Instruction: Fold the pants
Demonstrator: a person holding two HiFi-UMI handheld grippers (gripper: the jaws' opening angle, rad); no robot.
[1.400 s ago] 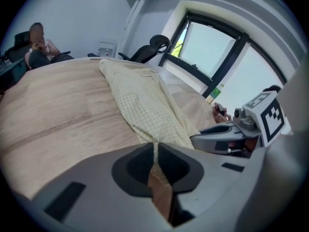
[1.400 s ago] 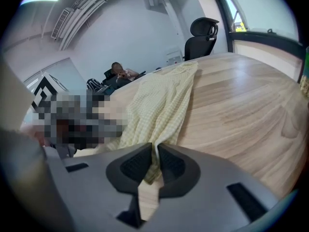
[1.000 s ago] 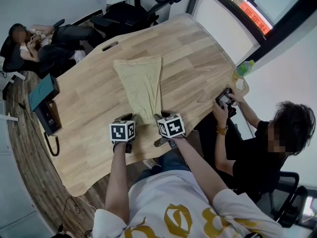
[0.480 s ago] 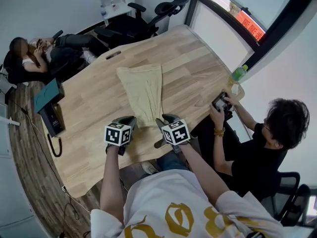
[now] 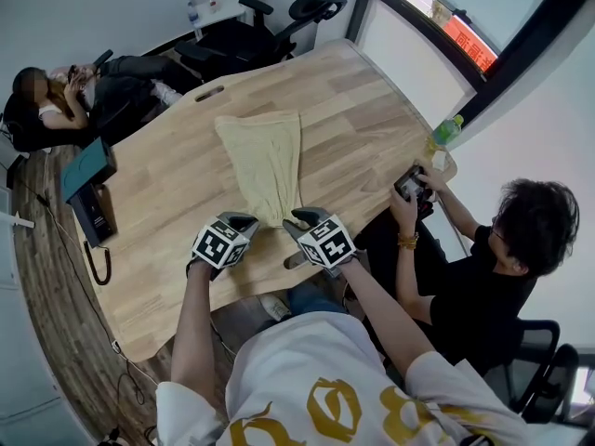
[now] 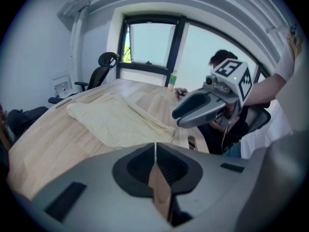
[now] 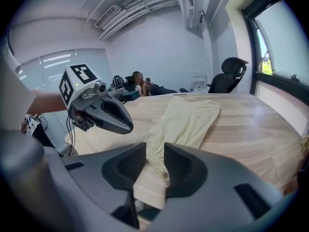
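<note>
Pale yellow pants [image 5: 265, 161] lie flat on the wooden table [image 5: 358, 110], folded lengthwise, with the narrow leg end towards me. My left gripper [image 5: 247, 223] hovers just left of that end with its jaws shut and nothing between them. My right gripper [image 5: 303, 219] hovers just right of it, open. In the left gripper view the pants [image 6: 120, 122] lie beyond my shut left gripper [image 6: 154, 148], and the right gripper [image 6: 193, 112] hangs to the right. In the right gripper view the leg end of the pants [image 7: 188, 117] shows through the gap of the right gripper [image 7: 154, 153]; the left gripper [image 7: 118, 121] is at the left.
A green bottle [image 5: 448, 133] stands at the table's right edge, by a seated person holding a phone [image 5: 414, 184]. A black device [image 5: 93, 216] and a teal notebook [image 5: 85, 167] lie at the left edge. Office chairs [image 5: 316, 3] and another seated person [image 5: 56, 91] are beyond.
Both grippers have lifted a little off the pants' near end and rolled. The left jaws have closed; the right jaws stand a bit wider. The pants lie as before.
</note>
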